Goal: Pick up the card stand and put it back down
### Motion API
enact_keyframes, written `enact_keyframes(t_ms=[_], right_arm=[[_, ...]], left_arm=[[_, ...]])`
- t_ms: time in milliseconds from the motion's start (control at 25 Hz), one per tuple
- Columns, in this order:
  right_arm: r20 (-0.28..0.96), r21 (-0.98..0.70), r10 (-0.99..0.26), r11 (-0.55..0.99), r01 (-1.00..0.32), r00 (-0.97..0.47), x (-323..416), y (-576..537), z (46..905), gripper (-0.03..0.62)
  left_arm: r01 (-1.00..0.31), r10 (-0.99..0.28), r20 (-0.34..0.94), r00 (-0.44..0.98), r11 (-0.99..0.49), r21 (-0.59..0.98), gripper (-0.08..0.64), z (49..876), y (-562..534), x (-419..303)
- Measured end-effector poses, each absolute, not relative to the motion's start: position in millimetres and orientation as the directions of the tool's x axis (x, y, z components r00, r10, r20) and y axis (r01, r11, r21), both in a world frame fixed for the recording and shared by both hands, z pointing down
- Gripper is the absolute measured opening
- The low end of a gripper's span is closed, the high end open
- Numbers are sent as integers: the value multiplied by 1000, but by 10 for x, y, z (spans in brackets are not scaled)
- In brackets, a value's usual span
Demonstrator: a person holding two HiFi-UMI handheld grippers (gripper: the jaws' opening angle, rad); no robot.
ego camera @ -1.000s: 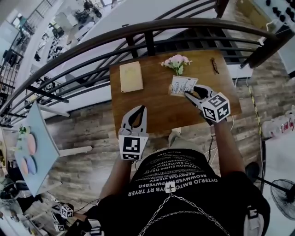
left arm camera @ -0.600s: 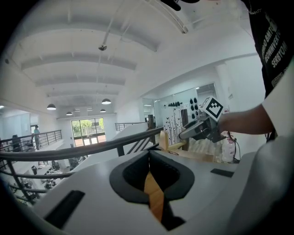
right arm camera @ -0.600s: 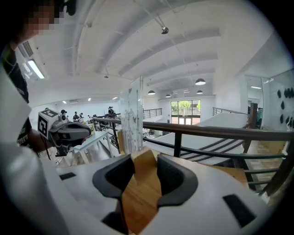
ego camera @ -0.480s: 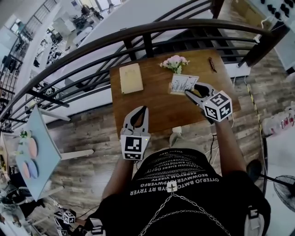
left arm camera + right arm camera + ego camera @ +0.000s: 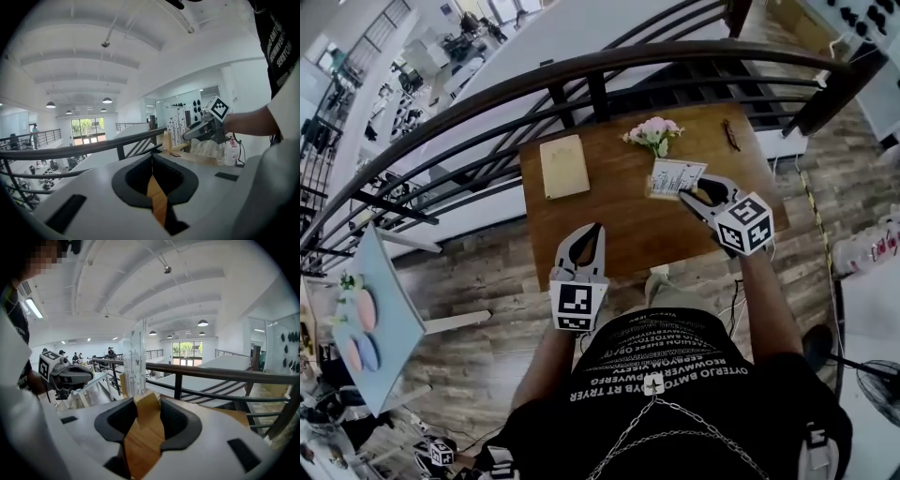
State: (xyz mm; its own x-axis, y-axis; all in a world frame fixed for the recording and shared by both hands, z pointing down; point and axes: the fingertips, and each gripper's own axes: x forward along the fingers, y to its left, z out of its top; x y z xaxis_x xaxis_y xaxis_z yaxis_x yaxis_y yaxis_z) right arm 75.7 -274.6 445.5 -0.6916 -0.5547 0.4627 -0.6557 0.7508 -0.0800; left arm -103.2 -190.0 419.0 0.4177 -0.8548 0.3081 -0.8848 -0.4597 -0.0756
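The card stand (image 5: 675, 176) is right at the tip of the right gripper (image 5: 686, 190), above the wooden table (image 5: 619, 225). Pink flowers (image 5: 654, 133) are just past it. The left gripper (image 5: 594, 230) is well apart from it, by the table's near edge.

In the left gripper view, the jaws are together with nothing in them.

In the right gripper view, the jaws squeeze the stand's wooden foot, and the white card stands straight up beyond them.

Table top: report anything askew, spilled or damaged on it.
Nothing stands out. The card stand is upright between the right gripper's jaws; the notepad lies flat, the flowers sit beside the stand.
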Motion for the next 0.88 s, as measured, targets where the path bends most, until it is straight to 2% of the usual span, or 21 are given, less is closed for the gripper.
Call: enact_keyframes(t_ms=[440,880], right_arm=[[474,-93,-543,751,-653,-693,838,-3130,4760,170],[534,-114,-486,769,-629,-692,848,-3490,5544,170]], left_arm=[[-887,-851,326,411,-456,-74,28,4338,-2256,-887],[-904,-854,368,369,-421,-72,28,4529,-2615,-788]])
